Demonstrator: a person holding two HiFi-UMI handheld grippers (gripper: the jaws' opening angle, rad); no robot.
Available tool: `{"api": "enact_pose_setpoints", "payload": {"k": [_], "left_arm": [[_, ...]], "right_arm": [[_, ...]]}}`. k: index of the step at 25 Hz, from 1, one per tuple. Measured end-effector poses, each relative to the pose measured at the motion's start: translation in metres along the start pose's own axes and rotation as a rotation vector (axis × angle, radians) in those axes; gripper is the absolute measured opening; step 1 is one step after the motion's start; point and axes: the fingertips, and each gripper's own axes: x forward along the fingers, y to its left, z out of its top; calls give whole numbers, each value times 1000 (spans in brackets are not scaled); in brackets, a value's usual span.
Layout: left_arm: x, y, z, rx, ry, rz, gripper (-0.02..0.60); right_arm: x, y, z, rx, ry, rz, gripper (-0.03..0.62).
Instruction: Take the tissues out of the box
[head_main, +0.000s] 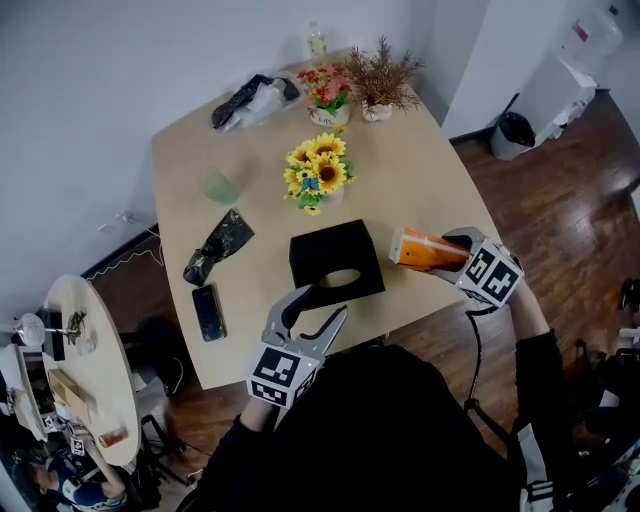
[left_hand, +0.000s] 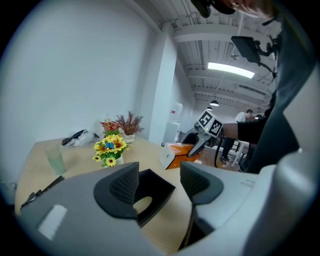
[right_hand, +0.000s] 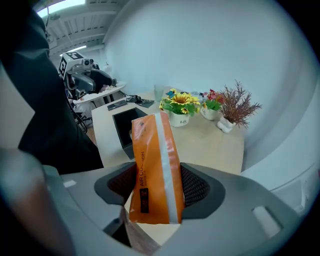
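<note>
A black tissue box (head_main: 336, 262) with an oval slot lies on the wooden table (head_main: 420, 190), near its front edge. My left gripper (head_main: 322, 302) hovers open just in front of the box, with nothing between its jaws; the left gripper view shows the box (left_hand: 155, 186) beyond them. To the box's right, my right gripper (head_main: 452, 252) is shut on an orange and white tissue pack (head_main: 425, 250), held above the table. In the right gripper view the pack (right_hand: 156, 170) stands upright between the ribbed pads (right_hand: 197, 187), with the box (right_hand: 125, 131) behind it.
A sunflower vase (head_main: 316, 175) stands just behind the box. A phone (head_main: 208, 312), a crumpled black bag (head_main: 220, 245) and a green cup (head_main: 220, 187) lie to the left. More flowers (head_main: 328, 93) and a dried plant (head_main: 380, 75) sit at the far edge.
</note>
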Motion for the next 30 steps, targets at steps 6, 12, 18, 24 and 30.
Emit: {"api": "enact_pose_setpoints", "payload": {"k": [6,12,18,24,30], "left_arm": [[17,-20,8,33,5,-20,244],[16,-14,5,9,15,17,244],[15,-11,2,-6,14,43,244],[7,-1,-5,-33,22,85,244],[5,0,-8,-32,33,95,244]], "right_arm": [[9,-2,-18,-17,38,26,275],[22,-2,-24,-36,72,83,276],[43,-3,-30,-17,90,140,276],[65,-1,-40,-15,133,176,276],[85,8,-47,-4,149,205,278]]}}
